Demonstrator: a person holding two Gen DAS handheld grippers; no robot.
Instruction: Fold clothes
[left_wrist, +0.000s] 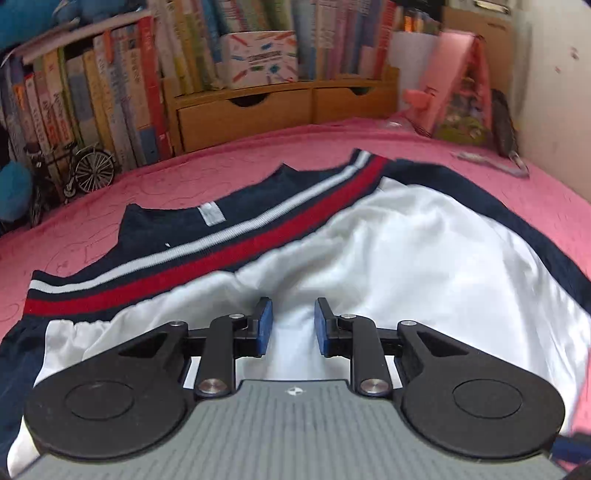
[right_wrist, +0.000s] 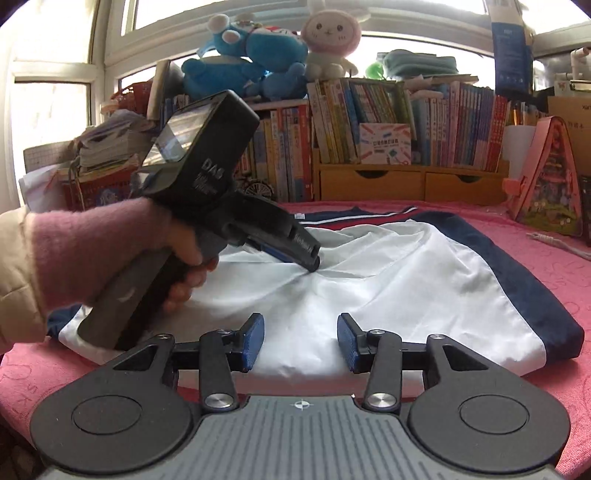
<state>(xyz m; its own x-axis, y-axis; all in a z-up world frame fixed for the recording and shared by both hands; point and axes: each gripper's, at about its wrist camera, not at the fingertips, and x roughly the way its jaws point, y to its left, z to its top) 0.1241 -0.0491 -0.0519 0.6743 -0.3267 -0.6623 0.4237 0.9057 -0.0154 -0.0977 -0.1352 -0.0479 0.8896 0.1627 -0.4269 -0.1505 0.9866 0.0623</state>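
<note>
A navy, white and red striped garment (left_wrist: 369, 240) lies spread on the pink cloth-covered table (left_wrist: 221, 173). My left gripper (left_wrist: 293, 319) is down on the white panel with a ridge of white fabric caught between its blue pads. In the right wrist view the left gripper (right_wrist: 312, 263) is held by a hand in a pink sleeve (right_wrist: 92, 251), and creases fan out from its tip across the garment (right_wrist: 388, 280). My right gripper (right_wrist: 301, 339) stands open just over the garment's near white edge, with nothing pinched between its pads.
Shelves packed with books (right_wrist: 369, 122) and wooden drawers (right_wrist: 406, 184) run along the table's far side, with plush toys (right_wrist: 258, 59) on top. A pink triangular toy house (right_wrist: 546, 177) stands at the far right, and a model bicycle (left_wrist: 74, 173) at the far left. A cord (right_wrist: 554, 240) lies near the right edge.
</note>
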